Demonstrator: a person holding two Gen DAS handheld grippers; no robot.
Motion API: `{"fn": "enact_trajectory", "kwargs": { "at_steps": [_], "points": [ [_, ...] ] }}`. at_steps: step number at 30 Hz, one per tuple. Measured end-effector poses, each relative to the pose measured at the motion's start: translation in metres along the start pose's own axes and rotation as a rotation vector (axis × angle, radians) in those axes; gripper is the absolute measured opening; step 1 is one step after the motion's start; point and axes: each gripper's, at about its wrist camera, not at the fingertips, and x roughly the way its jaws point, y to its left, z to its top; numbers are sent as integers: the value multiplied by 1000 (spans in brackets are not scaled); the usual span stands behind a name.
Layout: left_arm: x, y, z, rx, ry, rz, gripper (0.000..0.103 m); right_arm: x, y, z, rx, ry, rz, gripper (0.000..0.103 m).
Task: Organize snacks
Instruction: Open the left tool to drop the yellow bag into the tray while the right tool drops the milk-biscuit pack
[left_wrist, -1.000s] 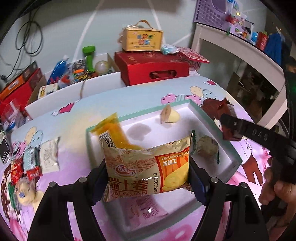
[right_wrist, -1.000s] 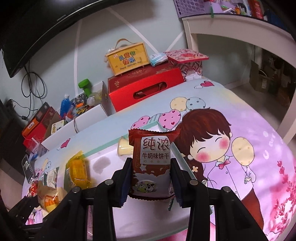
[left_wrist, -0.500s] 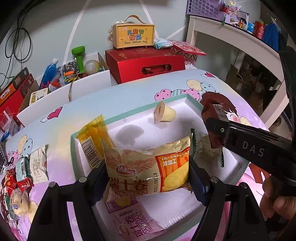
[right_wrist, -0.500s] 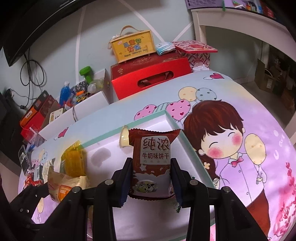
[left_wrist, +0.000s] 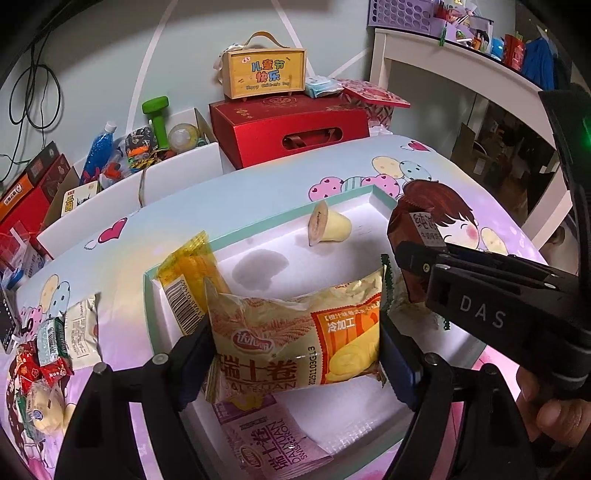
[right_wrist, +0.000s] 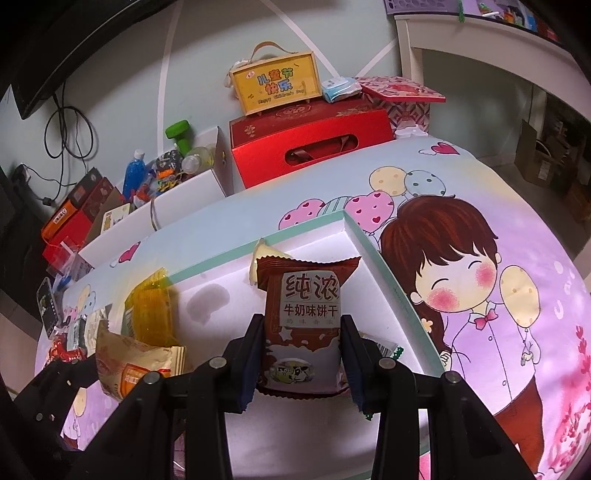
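My left gripper (left_wrist: 295, 354) is shut on a yellow Swiss roll packet (left_wrist: 299, 332) and holds it above the white tray with a teal rim (left_wrist: 258, 229). My right gripper (right_wrist: 303, 354) is shut on a brown milk biscuit packet (right_wrist: 303, 325), over the tray's right half; it shows in the left wrist view too (left_wrist: 417, 236). In the tray lie an orange snack packet (left_wrist: 188, 277), a jelly cup (left_wrist: 328, 225), a pink Swiss roll packet (left_wrist: 269, 439) and a green-edged packet (left_wrist: 406, 302), partly hidden.
Several small snacks (left_wrist: 51, 354) lie on the cartoon tablecloth left of the tray. Behind the table stand a red gift box (left_wrist: 291, 129), a yellow carry box (left_wrist: 266, 72) and a white box of toys (left_wrist: 147, 155). A white shelf (left_wrist: 461, 66) stands at the right.
Both grippers have moved forward over the tray with their packets. The right gripper and its brown packet have come further into the left wrist view.
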Motion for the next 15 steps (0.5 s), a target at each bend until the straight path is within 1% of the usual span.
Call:
{"fn": "enact_trajectory", "kwargs": {
  "at_steps": [4,5,11,15],
  "points": [
    [0,1,1,1,-6,7,89,1,-1,0,1,5,-1,42],
    [0,1,0,4,-7,13,92,1,-1,0,3,6,-1,42],
    [-6,2,1,8,-42,29,93,1,-2,1,6,5,0,43],
    [-8,4,2,9,-35,62,93,-2,-1,2,7,-6,11,45]
  ]
}}
